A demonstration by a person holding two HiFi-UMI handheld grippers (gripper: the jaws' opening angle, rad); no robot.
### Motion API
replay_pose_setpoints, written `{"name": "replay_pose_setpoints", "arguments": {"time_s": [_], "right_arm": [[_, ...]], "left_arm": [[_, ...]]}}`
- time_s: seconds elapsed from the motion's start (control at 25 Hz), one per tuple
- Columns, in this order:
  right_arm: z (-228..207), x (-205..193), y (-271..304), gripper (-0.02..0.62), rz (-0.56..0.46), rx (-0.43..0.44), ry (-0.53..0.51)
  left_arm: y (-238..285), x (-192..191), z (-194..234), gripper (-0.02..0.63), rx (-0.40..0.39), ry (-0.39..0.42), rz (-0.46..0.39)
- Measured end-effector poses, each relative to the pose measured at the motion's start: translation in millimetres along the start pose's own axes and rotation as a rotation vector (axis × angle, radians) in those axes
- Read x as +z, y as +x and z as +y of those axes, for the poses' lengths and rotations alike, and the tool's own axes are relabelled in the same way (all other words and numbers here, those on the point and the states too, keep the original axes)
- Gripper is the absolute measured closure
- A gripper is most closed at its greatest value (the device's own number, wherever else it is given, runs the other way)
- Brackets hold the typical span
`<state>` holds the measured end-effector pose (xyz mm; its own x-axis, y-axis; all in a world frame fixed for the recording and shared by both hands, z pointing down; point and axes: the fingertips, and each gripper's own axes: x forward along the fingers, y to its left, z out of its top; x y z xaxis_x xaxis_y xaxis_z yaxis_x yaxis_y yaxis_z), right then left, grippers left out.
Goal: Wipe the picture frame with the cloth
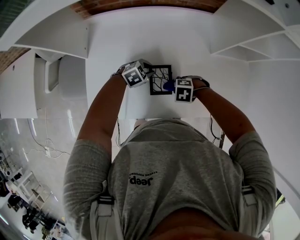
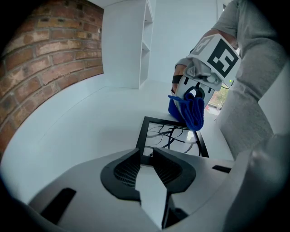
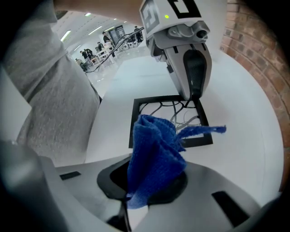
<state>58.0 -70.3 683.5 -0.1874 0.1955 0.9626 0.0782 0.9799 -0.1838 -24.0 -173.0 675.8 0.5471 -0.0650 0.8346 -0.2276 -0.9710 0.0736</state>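
Blue cloth (image 3: 156, 145) clenched in right gripper (image 3: 145, 181), hiding its jaws, left gripper (image 2: 146, 165) pinching picture frame (image 2: 142, 136) edge.

The picture frame (image 1: 159, 78) lies flat on the bench (image 1: 140, 42), midway across and close to its near edge. The left hand-held gripper (image 2: 146, 156) is at the frame's left side, its jaws closed on the frame's edge bar. The right hand-held gripper (image 3: 142, 181) is at the frame's right side, with the cloth (image 3: 154, 154) clamped in its jaws, over the frame's near right part. Shelves (image 1: 248, 42) stand right of the bench, and a brick wall (image 1: 150, 5) runs along its far side.
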Motion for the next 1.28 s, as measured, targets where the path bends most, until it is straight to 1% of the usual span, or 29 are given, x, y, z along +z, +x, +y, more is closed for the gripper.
{"name": "replay_pose_setpoints", "arguments": {"time_s": [0.16, 0.28, 0.36, 0.48, 0.6, 0.68, 0.76, 0.96, 1.28], "right_arm": [[0, 2, -4, 0.535, 0.001, 0.000, -0.007], [2, 14, -14, 0.535, -0.022, -0.009, -0.025], [8, 36, -21, 0.535, -0.074, -0.008, -0.046], [20, 82, -22, 0.535, -0.169, 0.003, -0.102], [26, 114, -7, 0.535, -0.201, -0.001, -0.163], [26, 124, 3, 0.535, -0.199, -0.009, -0.183], [24, 126, 10, 0.535, -0.196, -0.009, -0.183], [24, 117, 9, 0.537, -0.205, 0.008, -0.135], [23, 70, 3, 0.537, -0.151, 0.002, -0.100]], "left_arm": [[0, 0, 1, 0.505, 0.008, -0.003, 0.001], [2, -1, -1, 0.505, 0.004, -0.006, 0.007], [2, 0, -1, 0.505, 0.005, -0.002, 0.001], [1, 0, 0, 0.505, 0.014, -0.005, 0.000], [5, -1, 1, 0.505, 0.022, 0.002, -0.005], [6, -2, 1, 0.505, 0.026, 0.004, -0.004], [5, -1, 1, 0.505, 0.029, -0.001, -0.005], [1, 0, -1, 0.505, 0.033, -0.005, 0.002], [0, -2, -1, 0.505, 0.027, 0.005, 0.010]]}}
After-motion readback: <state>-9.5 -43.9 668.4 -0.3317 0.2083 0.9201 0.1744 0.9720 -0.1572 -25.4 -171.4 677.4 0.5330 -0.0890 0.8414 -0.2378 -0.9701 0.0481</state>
